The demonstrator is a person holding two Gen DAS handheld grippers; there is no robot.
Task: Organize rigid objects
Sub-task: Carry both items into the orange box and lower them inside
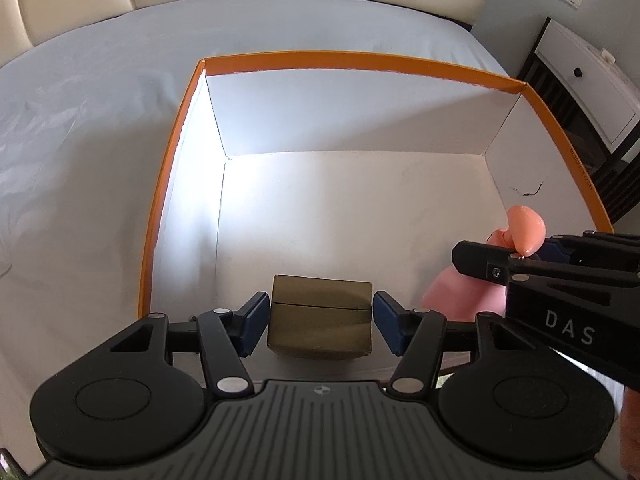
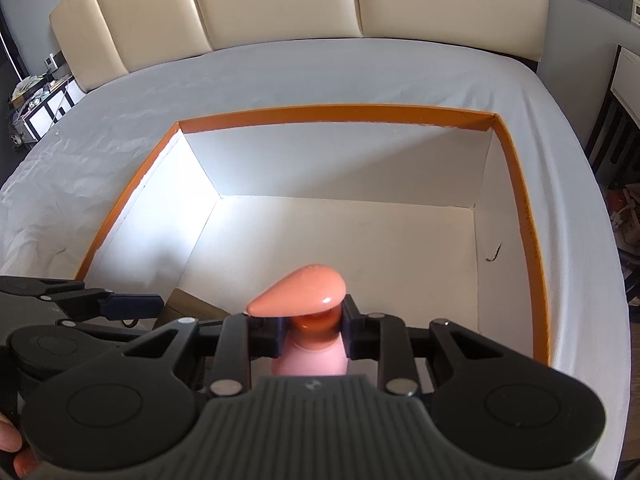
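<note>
A small olive-brown box [image 1: 320, 316] sits on the floor of a large orange-rimmed white box [image 1: 360, 60], near its front. My left gripper [image 1: 320, 318] is open around the small box, with a slim gap on each side of it. My right gripper [image 2: 310, 330] is shut on the neck of a pink pump bottle [image 2: 298, 294], held upright inside the large box [image 2: 340, 114]. The bottle [image 1: 524, 230] and the right gripper [image 1: 516, 260] show at the right in the left wrist view. The small box [image 2: 188, 304] shows partly in the right wrist view, beside the left gripper's finger [image 2: 132, 304].
The large box lies on a bed with a pale sheet [image 1: 100, 120] and a cream padded headboard [image 2: 280, 0]. A white bedside cabinet [image 1: 592, 80] stands to the right. The box floor [image 2: 340, 240] beyond the grippers is bare white card.
</note>
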